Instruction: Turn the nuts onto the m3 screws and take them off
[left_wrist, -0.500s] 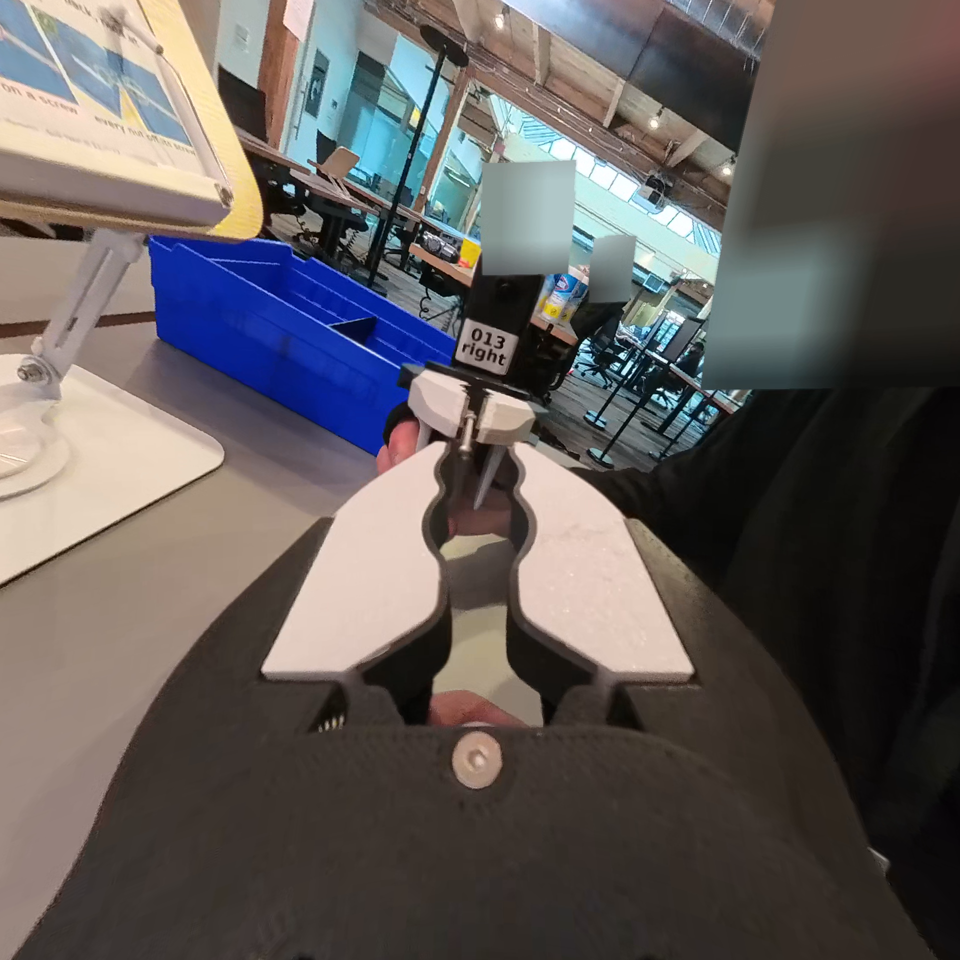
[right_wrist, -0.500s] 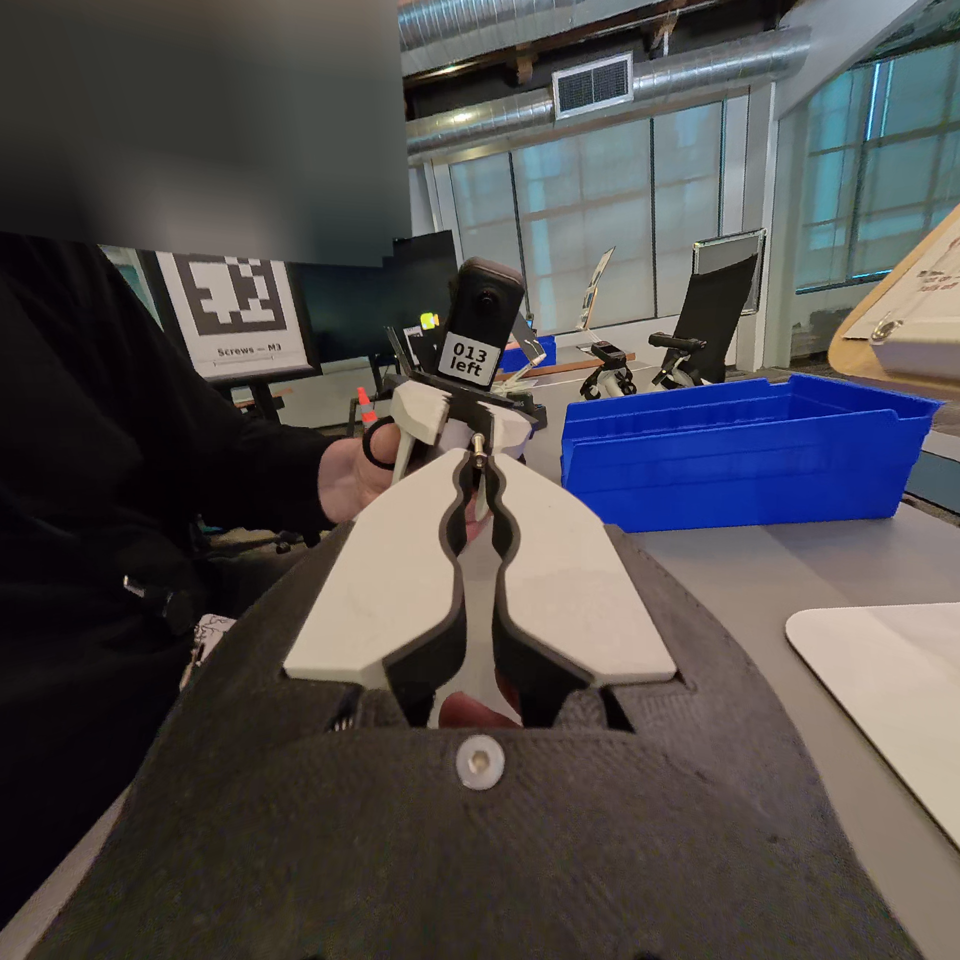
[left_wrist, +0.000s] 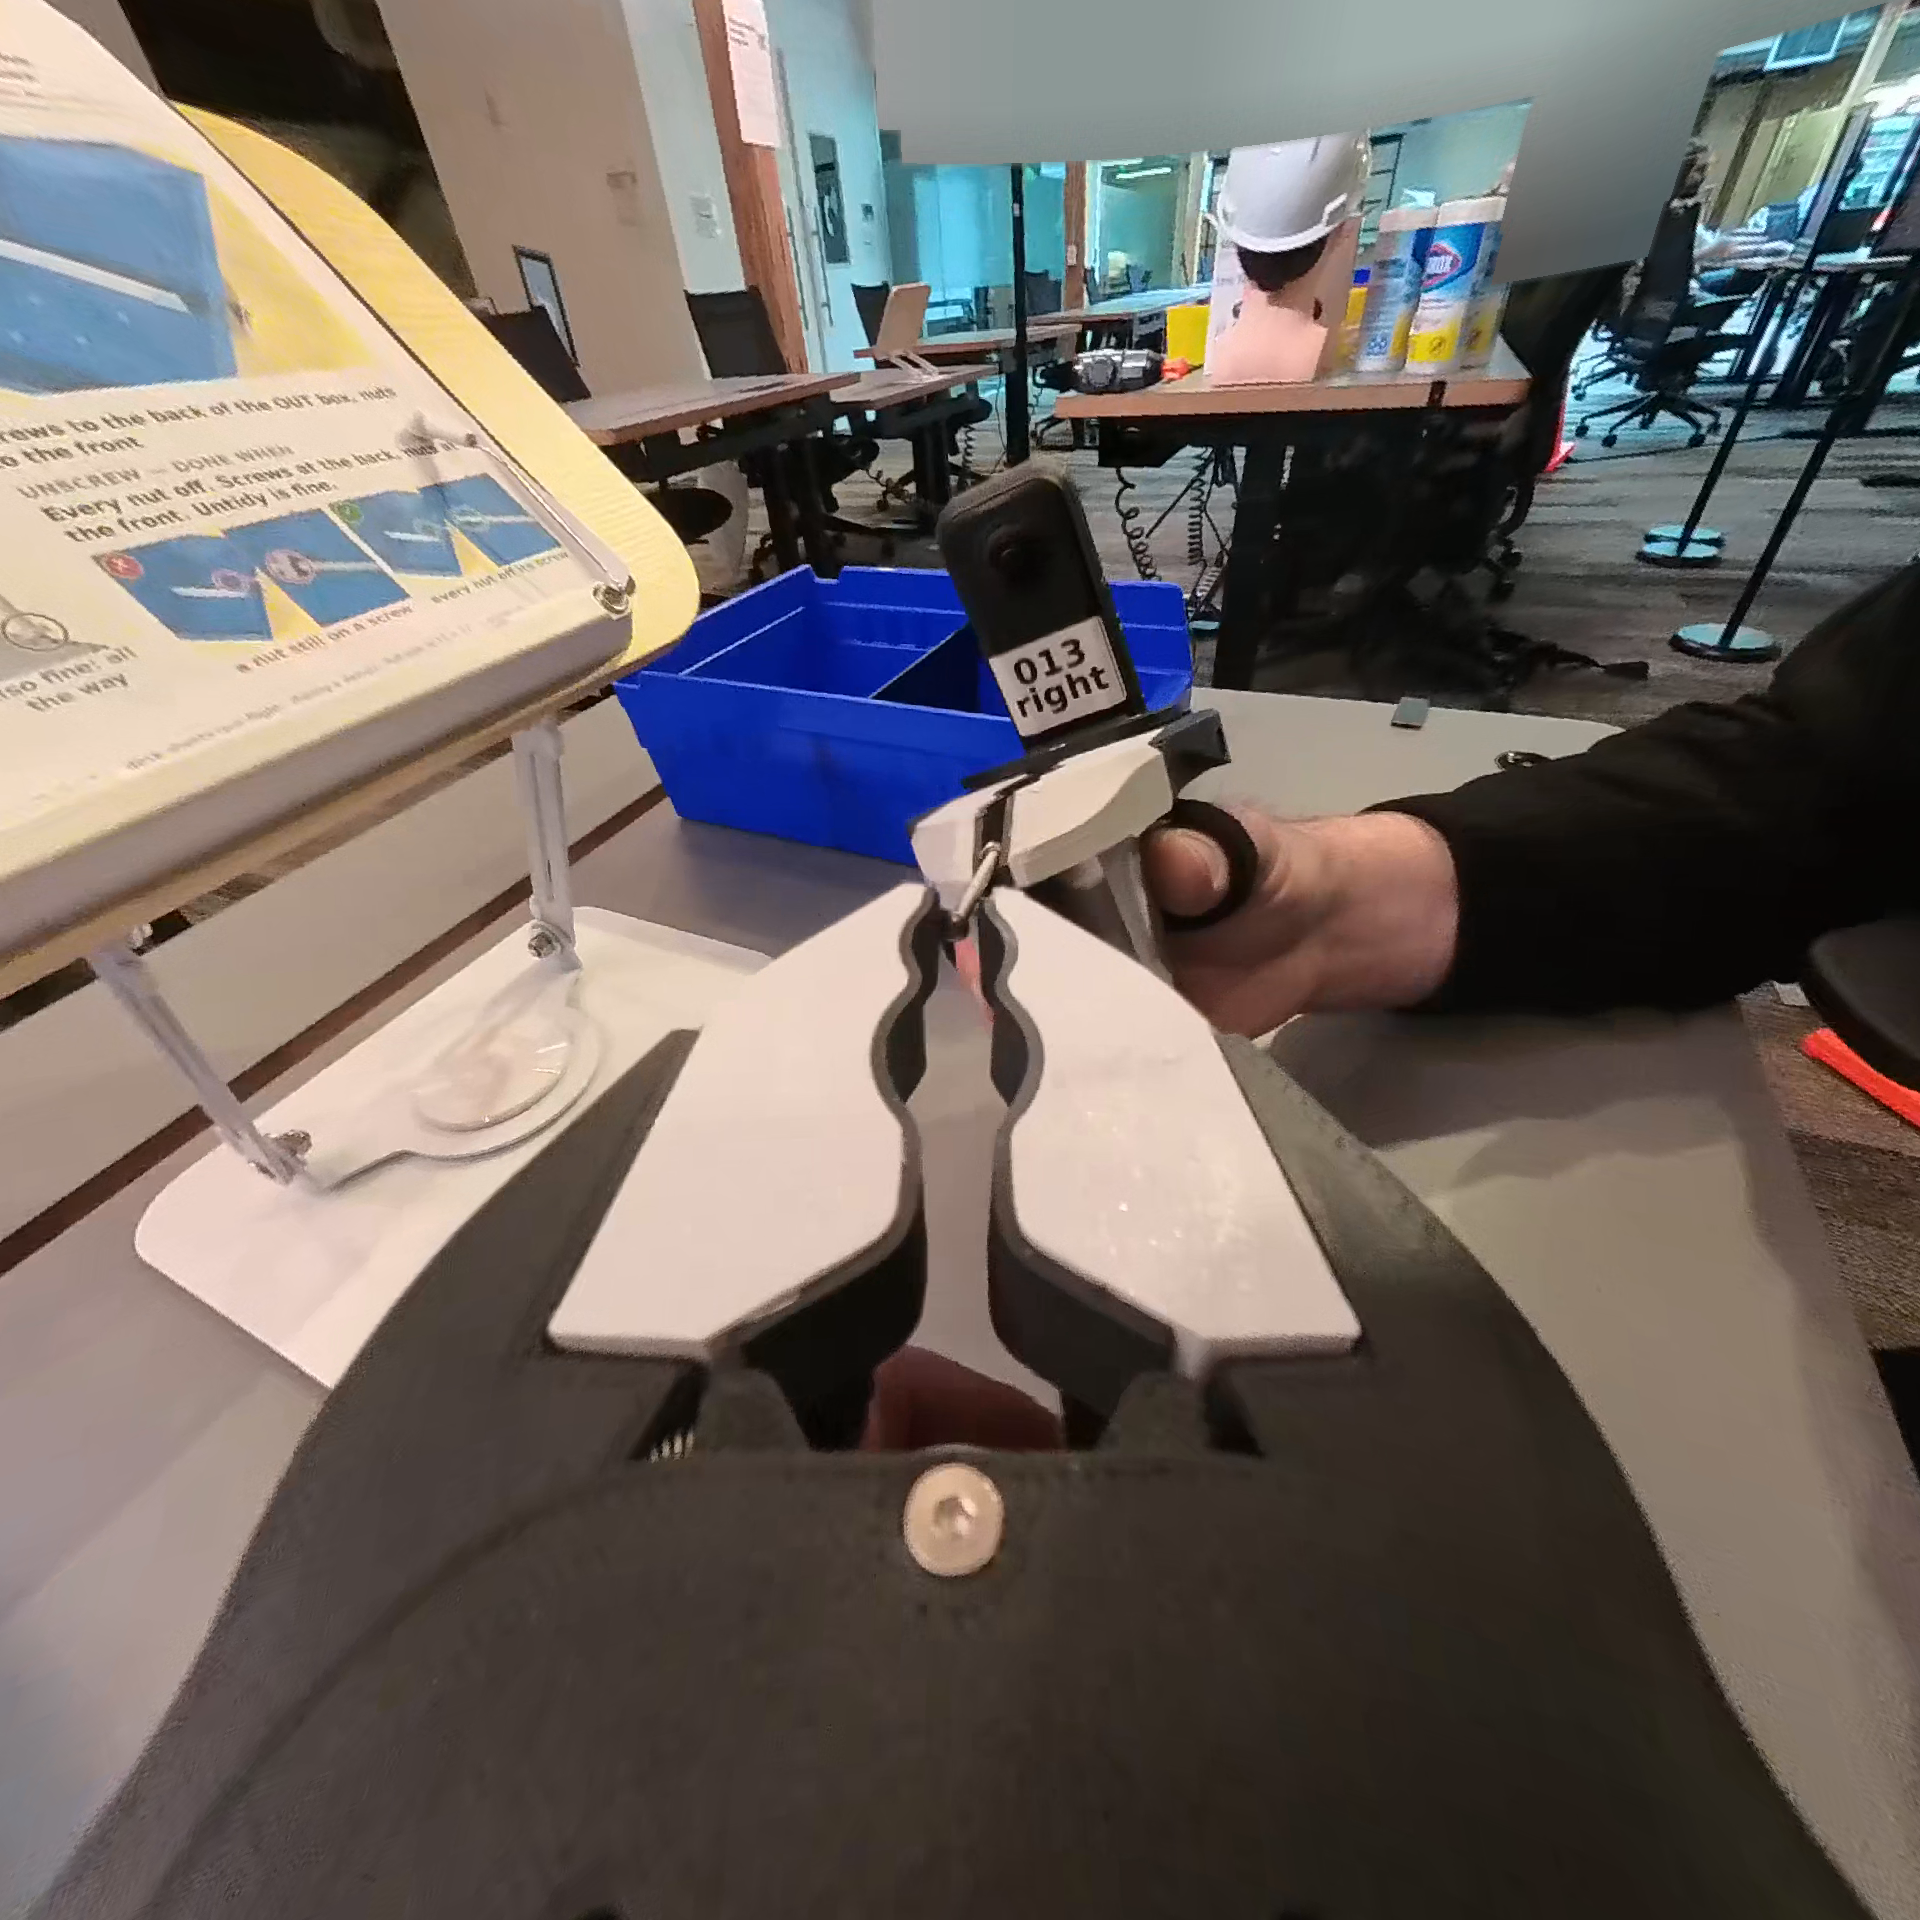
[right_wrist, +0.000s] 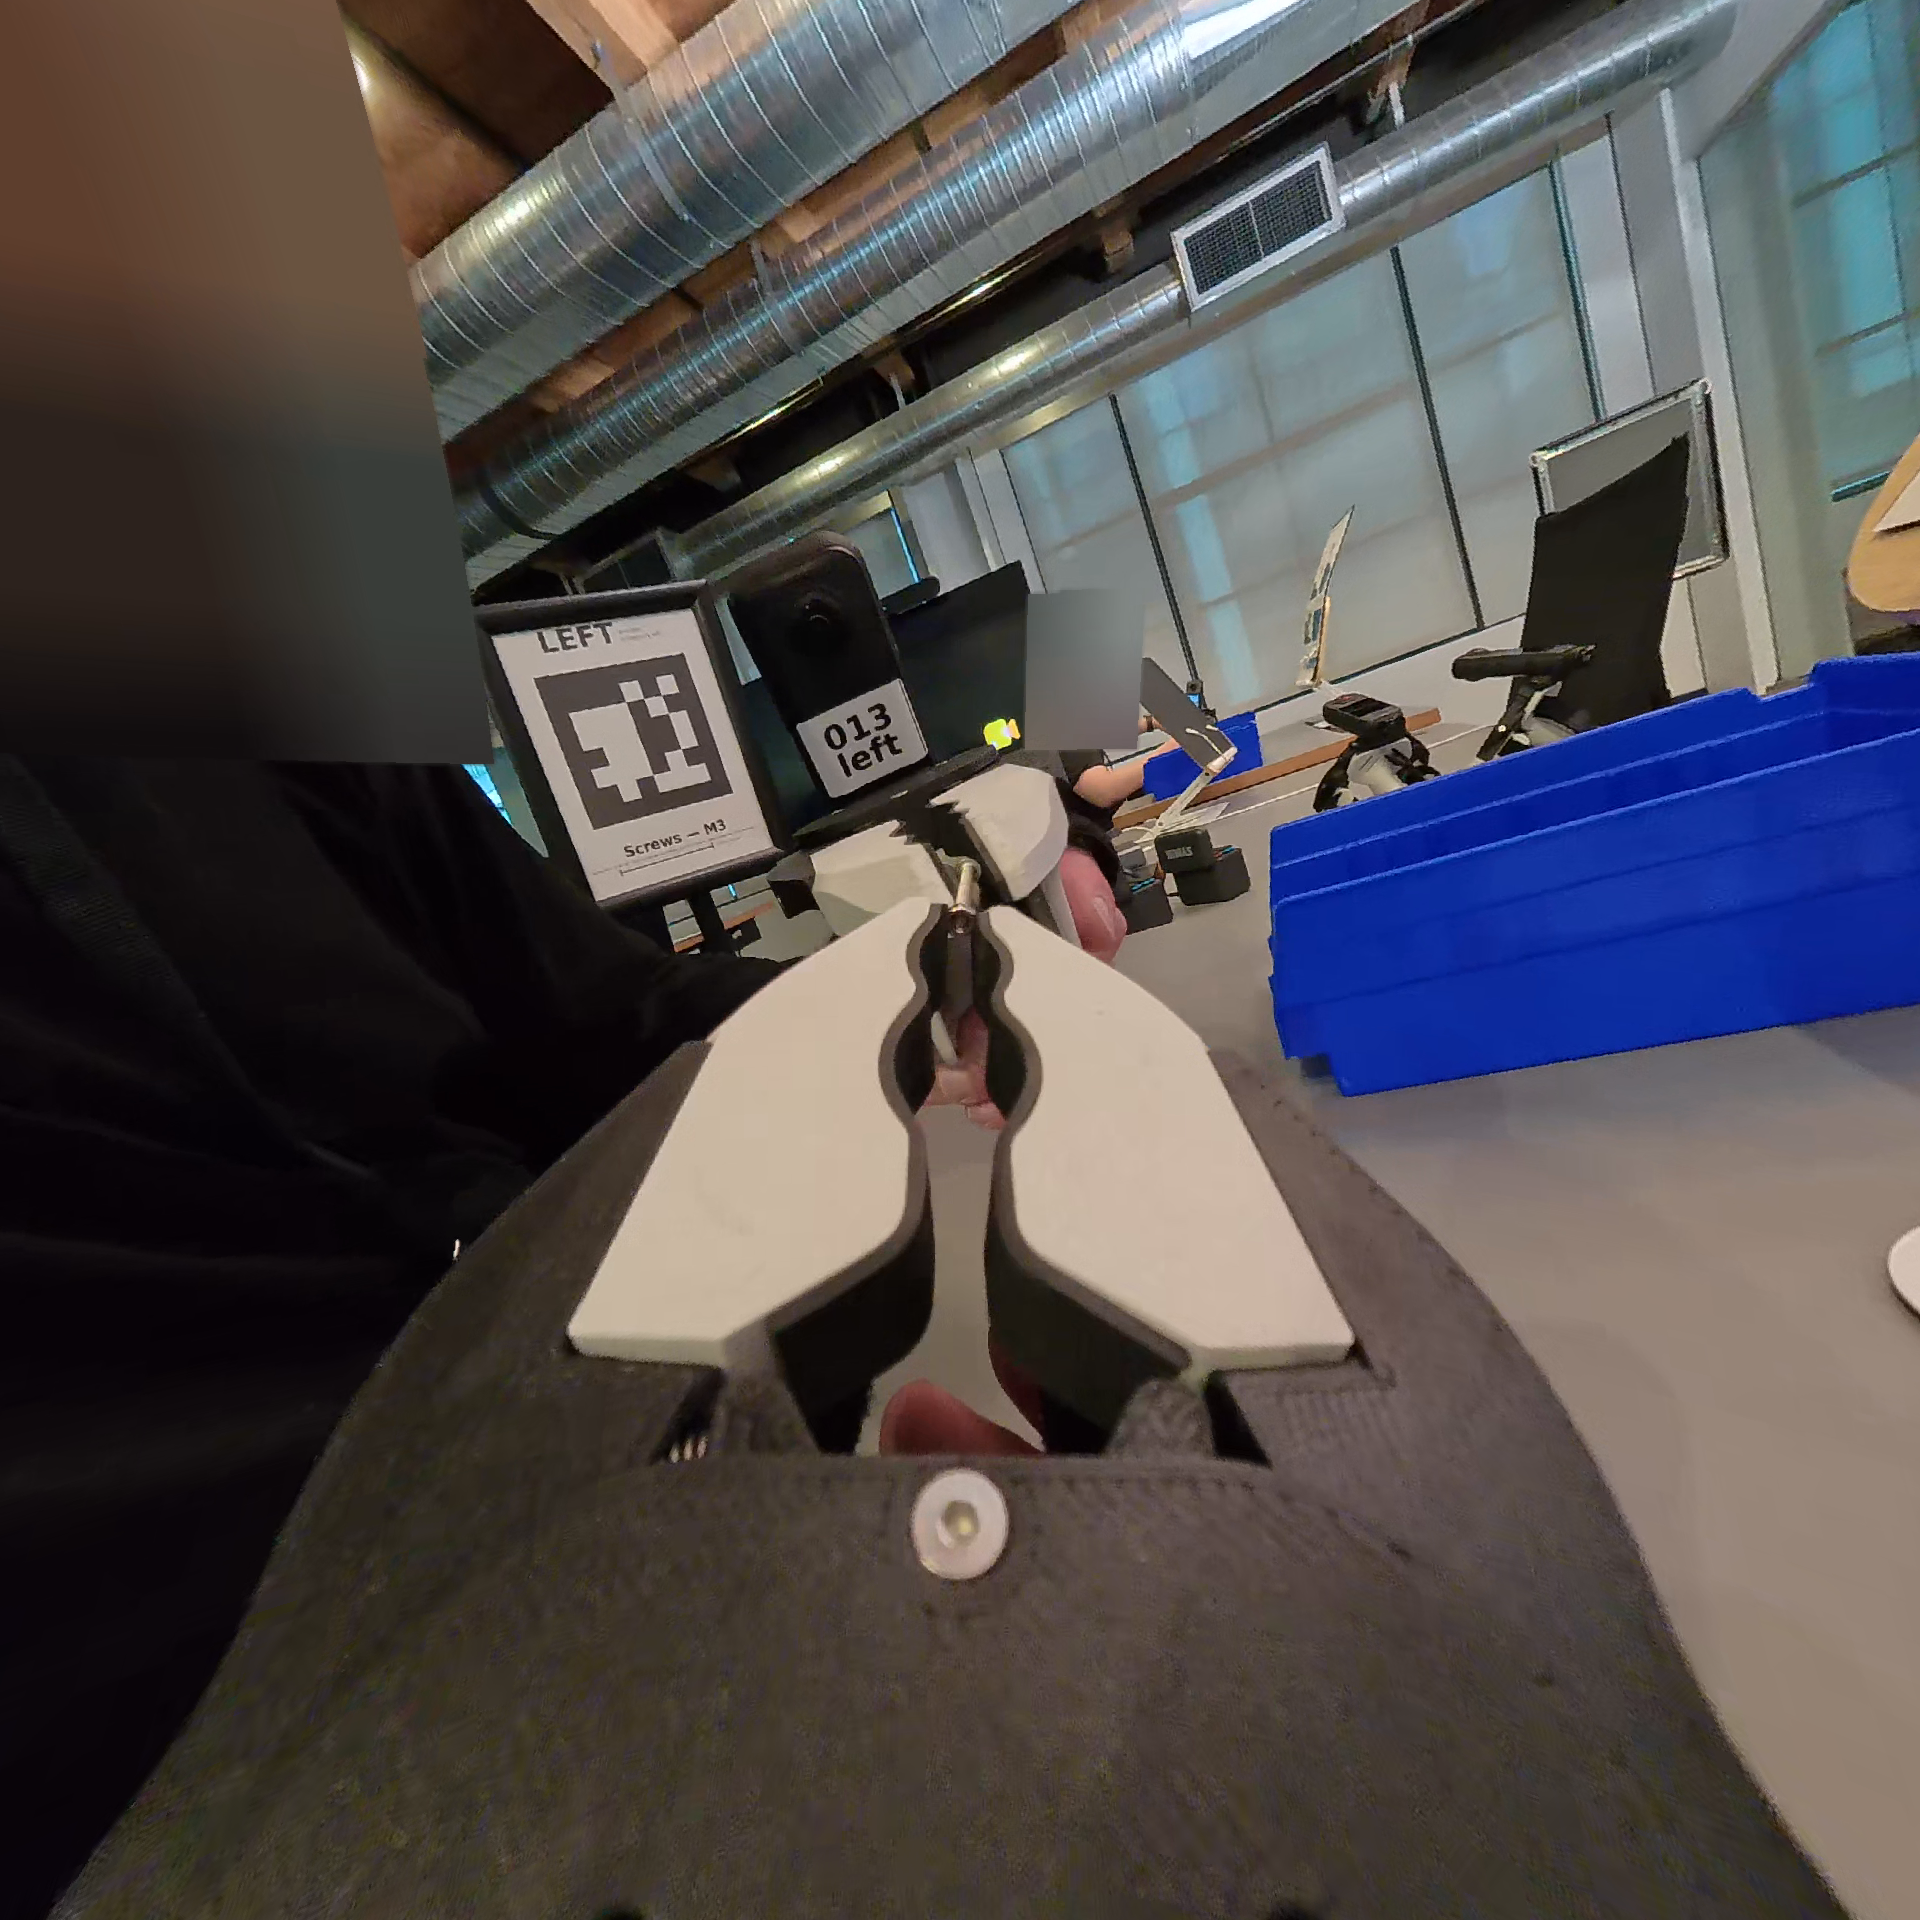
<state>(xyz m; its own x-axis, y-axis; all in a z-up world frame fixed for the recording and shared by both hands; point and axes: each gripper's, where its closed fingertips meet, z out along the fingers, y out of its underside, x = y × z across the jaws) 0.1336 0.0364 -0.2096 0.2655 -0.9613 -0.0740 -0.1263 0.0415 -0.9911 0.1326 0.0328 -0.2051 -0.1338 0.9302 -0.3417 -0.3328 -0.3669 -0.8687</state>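
left gripper (left_wrist: 958, 920) clamps nut end | right gripper (left_wrist: 977, 836) pinches screw (left_wrist: 982, 871) | keep coaxial, twist gently

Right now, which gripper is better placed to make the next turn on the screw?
Right, probably. Both grippers are shut on the screw; the right gripper clamps its shank squarely, while the left gripper pinches only the very end.

The left gripper (left_wrist: 954, 920) pinches what seems a nut on the screw (left_wrist: 982, 868) held tip-to-tip by the right gripper (left_wrist: 987, 831); blue bin (left_wrist: 810, 717) sits beyond.
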